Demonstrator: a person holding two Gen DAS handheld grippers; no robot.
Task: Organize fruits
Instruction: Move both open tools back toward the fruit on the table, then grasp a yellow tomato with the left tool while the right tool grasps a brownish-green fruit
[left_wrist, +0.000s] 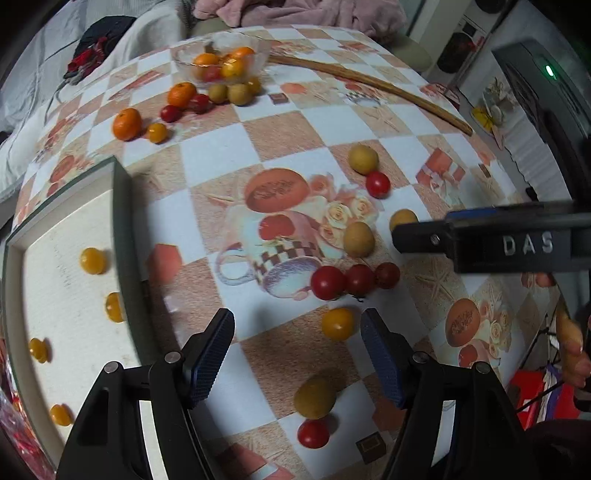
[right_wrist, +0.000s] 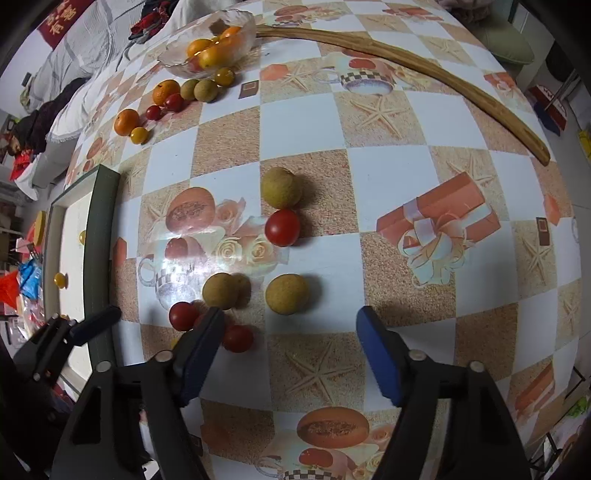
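Your left gripper hangs low over the tablecloth with its jaws spread apart and empty, and a yellow cherry tomato sits just ahead, in the gap close to the right-hand finger. That looks like your target: the tray to the left already holds several yellow tomatoes spaced apart on its white floor, so the sorting seems to run by colour, yellows going there. A tan longan and a red tomato lie nearer you, under the jaw line (easy to nudge if you drop straight down).

Your right gripper is likewise wide open and holding nothing, angled down toward a tan longan centred just beyond its tips. Its left finger overlaps a cluster of red tomatoes, so closing from here risks brushing them.

Further out, a longan and red tomato pair lie touching in mid-table. At the far edge, a glass bowl holds oranges and other fruit, with more fruit loose beside it, and a long wooden stick curves across the cloth. Much of the sorting remains.
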